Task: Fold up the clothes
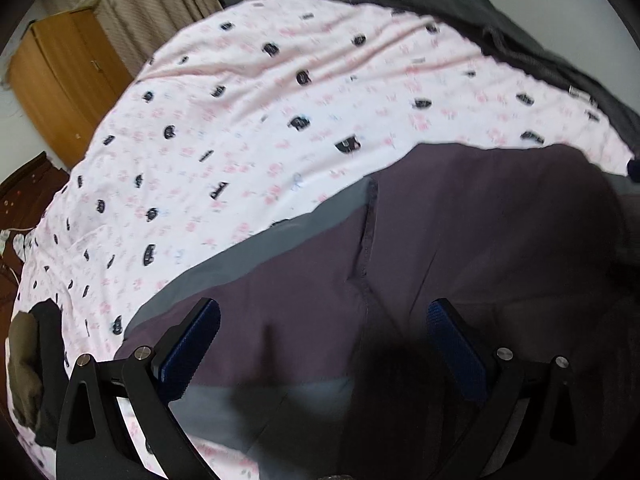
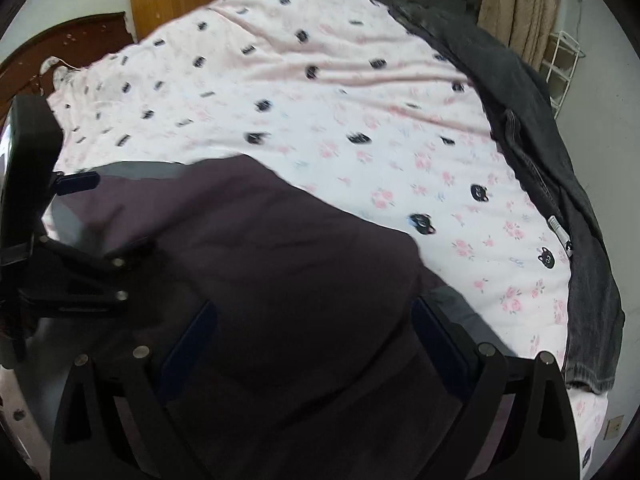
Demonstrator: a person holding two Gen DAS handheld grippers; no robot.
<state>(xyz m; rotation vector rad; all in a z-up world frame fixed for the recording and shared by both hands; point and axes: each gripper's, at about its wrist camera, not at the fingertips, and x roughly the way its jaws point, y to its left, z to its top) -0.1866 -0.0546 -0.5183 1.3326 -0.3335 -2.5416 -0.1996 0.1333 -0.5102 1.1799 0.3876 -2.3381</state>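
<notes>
Two garments are lying on the bed [image 1: 248, 92], which is wearing a pink sheet printed with flowers and dark cat faces. One, a dark purple garment [image 1: 460, 232] with grey panels, is lying at the near edge of the bed, directly under both pairs of tongs. The other, dark grey jeans [image 2: 532, 132], is draping along the bed's right edge, well apart from the first. The left tongs [image 1: 324, 344] are standing spread, blue pads wide apart above the purple cloth with a seam running between them; nothing is being pinched. The right tongs [image 2: 314, 344] are likewise standing spread over the same cloth, which is bunching up between the fingers; whether the pads are touching it cannot be told. The right wrist view alone is showing the left tongs from the side [image 2: 76, 184], at the garment's left end, plus a white wire rack [image 2: 564, 68]. The left wrist view alone is showing an olive and black bundle [image 1: 36, 376] at the bed's left edge. A wooden wardrobe [image 1: 60, 80] is standing beyond the bed.
</notes>
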